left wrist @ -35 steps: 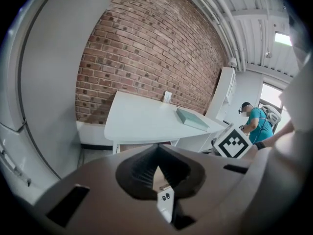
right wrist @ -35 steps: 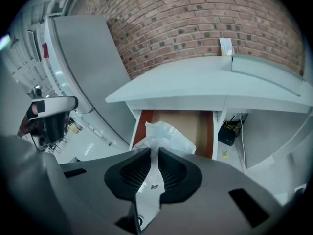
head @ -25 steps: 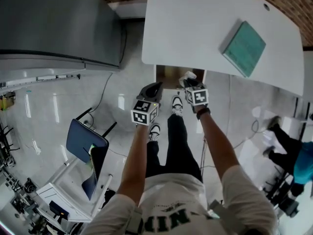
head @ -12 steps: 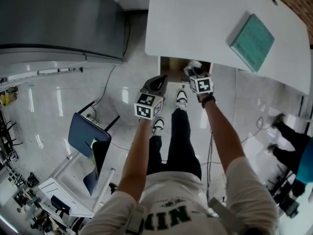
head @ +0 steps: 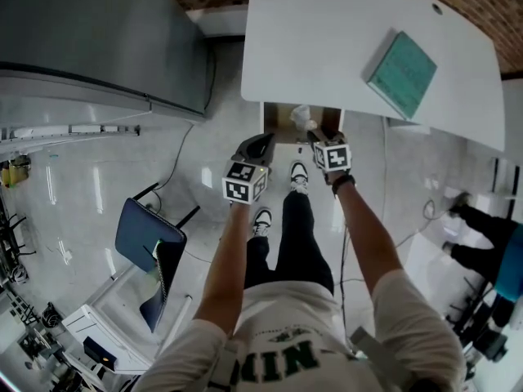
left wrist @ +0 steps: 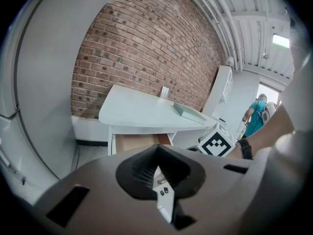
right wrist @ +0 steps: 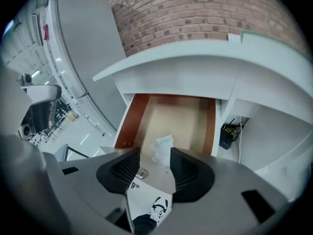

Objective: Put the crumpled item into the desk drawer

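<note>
The crumpled white item [head: 301,119] [right wrist: 163,147] lies loose on the wooden bottom of the desk drawer [head: 280,122] [right wrist: 178,114], which stands pulled out under the white desk [head: 327,39]. My right gripper [head: 315,138] [right wrist: 154,154] hovers just in front of and above the item; its jaws are opening, and the item sits beyond the tips, touched by neither pad. My left gripper [head: 259,144] [left wrist: 157,173] hangs shut and empty at the drawer's left front corner, aimed at the desk [left wrist: 142,112] and the drawer [left wrist: 139,142].
A teal book [head: 401,73] [left wrist: 189,112] lies on the desk's right part. A tall grey cabinet [head: 98,39] stands left of the desk. A blue chair [head: 144,237] is at my left. Another person [head: 490,256] stands at the right. A black box with cables [right wrist: 227,133] sits under the desk.
The right gripper's jaws have spread and let go of the crumpled item, which dropped from between them onto the drawer's bottom. The left gripper stayed about where it was.
</note>
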Tool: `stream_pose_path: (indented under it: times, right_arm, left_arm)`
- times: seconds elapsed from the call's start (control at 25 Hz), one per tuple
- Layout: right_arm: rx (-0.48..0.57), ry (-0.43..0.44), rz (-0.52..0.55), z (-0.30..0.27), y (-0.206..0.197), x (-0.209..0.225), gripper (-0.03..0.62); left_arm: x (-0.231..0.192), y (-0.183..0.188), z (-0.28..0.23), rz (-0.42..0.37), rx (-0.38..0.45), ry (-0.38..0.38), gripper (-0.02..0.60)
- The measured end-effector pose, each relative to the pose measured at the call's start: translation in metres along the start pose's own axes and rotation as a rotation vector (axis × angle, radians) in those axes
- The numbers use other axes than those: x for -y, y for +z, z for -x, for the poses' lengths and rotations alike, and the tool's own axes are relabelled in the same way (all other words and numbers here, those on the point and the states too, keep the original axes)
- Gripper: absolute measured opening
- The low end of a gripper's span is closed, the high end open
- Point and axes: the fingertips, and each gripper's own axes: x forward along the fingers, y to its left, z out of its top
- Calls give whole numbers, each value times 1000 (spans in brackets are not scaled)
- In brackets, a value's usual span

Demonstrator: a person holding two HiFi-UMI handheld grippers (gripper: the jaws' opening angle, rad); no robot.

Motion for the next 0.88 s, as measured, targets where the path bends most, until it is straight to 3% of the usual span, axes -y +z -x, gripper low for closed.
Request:
stream_pose_path:
  times: [0.52, 0.76, 0.88]
  right_arm:
    - [247, -125, -108, 155, 41, -20, 175]
    - [421, -116, -175, 242, 71, -40, 173]
    - [410, -163, -153, 274, 68, -46, 164]
  left_arm:
    - [43, 53, 70, -76, 96, -9, -2]
    - [63, 88, 115, -115, 147, -10, -2]
    - [72, 105, 137, -134, 163, 9, -2]
